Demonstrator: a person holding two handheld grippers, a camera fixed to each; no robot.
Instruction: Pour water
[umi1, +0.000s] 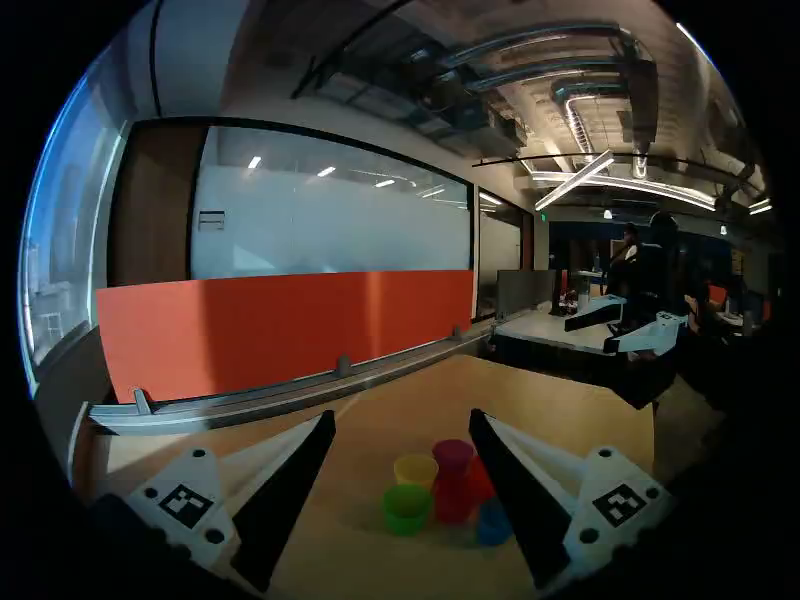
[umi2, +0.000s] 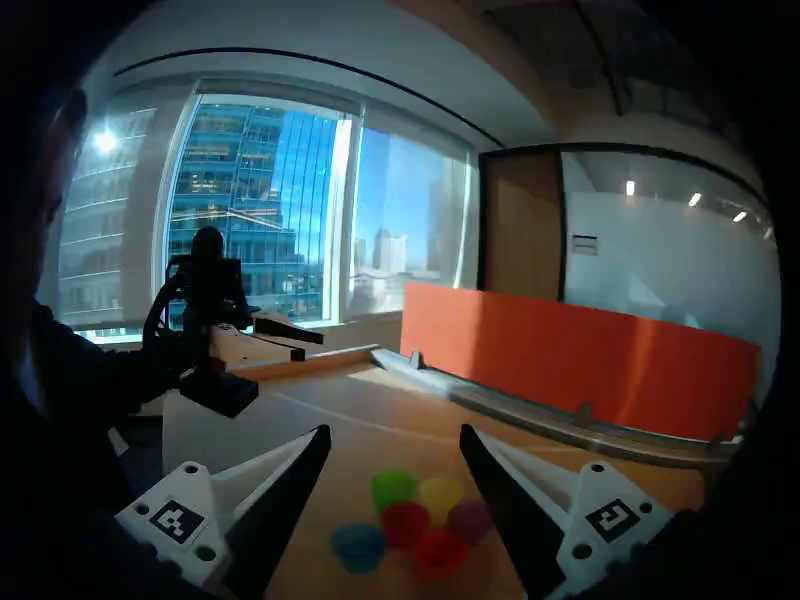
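Left gripper (umi1: 400, 418): fingers spread wide, holding nothing, raised above the desk (umi1: 560, 400) and aimed at the cups.
Right gripper (umi2: 394, 432): also wide and empty, facing the same cluster from another side.
Cups: green cup (umi1: 406, 507), yellow cup (umi1: 415, 468), purple cup (umi1: 453, 455), red cup (umi1: 455, 497) and blue cup (umi1: 492, 522), packed tight mid-desk, well away from the orange divider (umi1: 285, 325) along the far edge.
Water: cannot tell which cup holds any.
Step, likely: closing in to pick a cup.
Doing it well: take an outer cup, green or blue; straddle it without nudging its neighbours; squeeze lightly and keep it upright until over the receiving cup.
Risk: toppling the cluster.
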